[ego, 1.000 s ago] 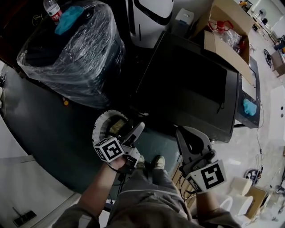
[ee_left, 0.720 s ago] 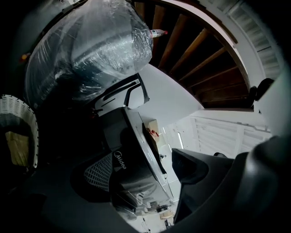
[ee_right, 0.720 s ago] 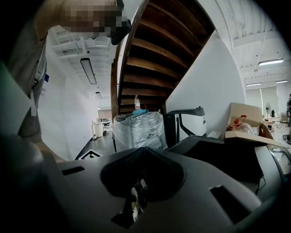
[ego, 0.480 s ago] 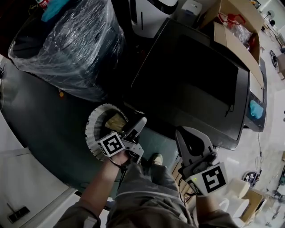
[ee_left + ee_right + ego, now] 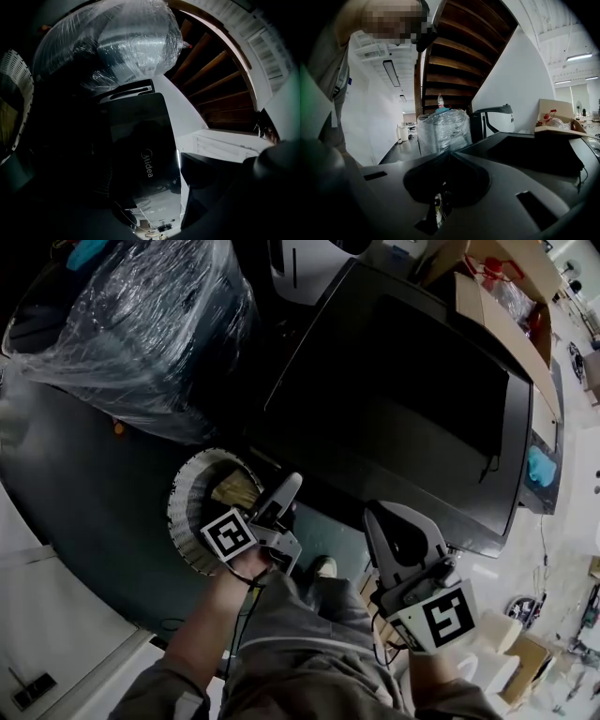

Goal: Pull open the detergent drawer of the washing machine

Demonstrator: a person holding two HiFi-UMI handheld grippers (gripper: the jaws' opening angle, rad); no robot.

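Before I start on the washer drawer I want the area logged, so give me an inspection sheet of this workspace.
Surface: dark floor in front of the machine, paler floor to its right.
Job's things: black washing machine; detergent drawer not made out.
Clutter: plastic-wrapped bundle; round ribbed basket beside the left gripper; open cardboard box; blue cloth.
Grippers: left gripper jaws apart, nothing between them; right gripper jaws together, empty; neither touches the machine.
Cables: thin cable on the pale floor.
Surroundings: wooden staircase overhead.
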